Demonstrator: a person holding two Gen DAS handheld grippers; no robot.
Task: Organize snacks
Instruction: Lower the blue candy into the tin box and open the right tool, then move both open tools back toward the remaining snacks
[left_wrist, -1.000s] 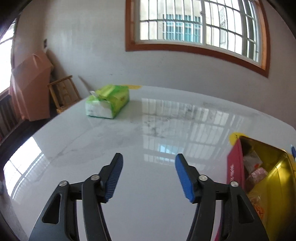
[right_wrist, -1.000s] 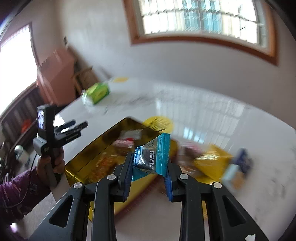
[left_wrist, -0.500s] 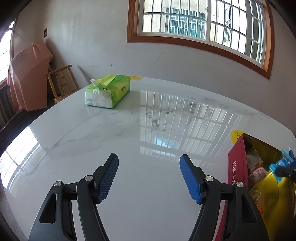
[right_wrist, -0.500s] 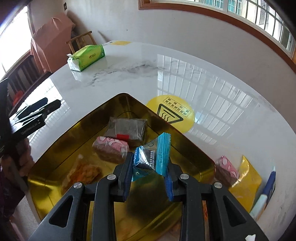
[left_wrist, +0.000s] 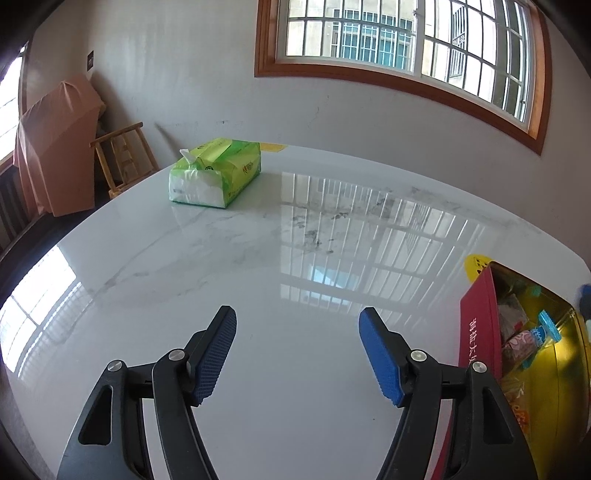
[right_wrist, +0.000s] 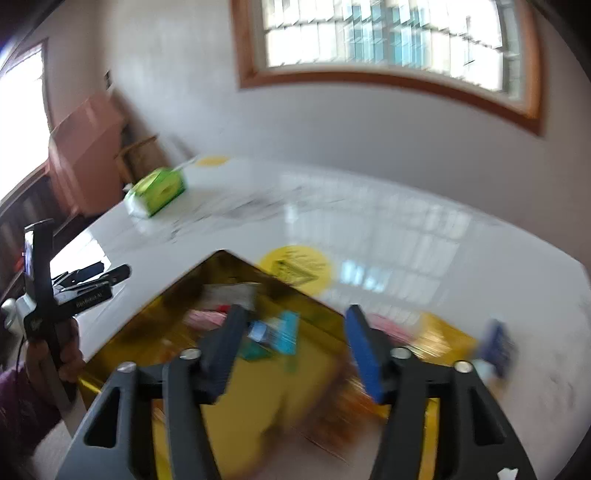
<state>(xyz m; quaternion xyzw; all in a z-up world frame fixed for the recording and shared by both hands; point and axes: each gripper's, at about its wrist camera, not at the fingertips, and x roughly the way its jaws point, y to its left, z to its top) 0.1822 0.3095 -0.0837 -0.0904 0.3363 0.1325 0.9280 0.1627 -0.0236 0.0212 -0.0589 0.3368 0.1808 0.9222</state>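
Note:
A gold tin (right_wrist: 177, 306) with a red outer wall (left_wrist: 476, 325) sits on the white table and holds several snack packets. A blue snack packet (right_wrist: 280, 332) lies loose in the tin; in the left wrist view the blue packet (left_wrist: 543, 332) rests beside a pink one (left_wrist: 521, 341). My right gripper (right_wrist: 295, 314) hovers above the tin, its jaws opening, pads clear of the packet. My left gripper (left_wrist: 297, 317) stands open over bare table with nothing between its fingers. A pink packet (right_wrist: 388, 325), a yellow packet (right_wrist: 447, 336) and a blue item (right_wrist: 495, 343) lie right of the tin.
A green tissue pack (left_wrist: 214, 177) sits at the table's far left. A round yellow sticker (right_wrist: 295, 264) lies just beyond the tin. A wooden chair (left_wrist: 125, 158) and a covered object (left_wrist: 59, 147) stand past the left table edge. The right wrist view is blurred.
My right gripper carried the blue packet over the tin, then opened and let it fall inside. The left gripper opened slightly and stayed in place.

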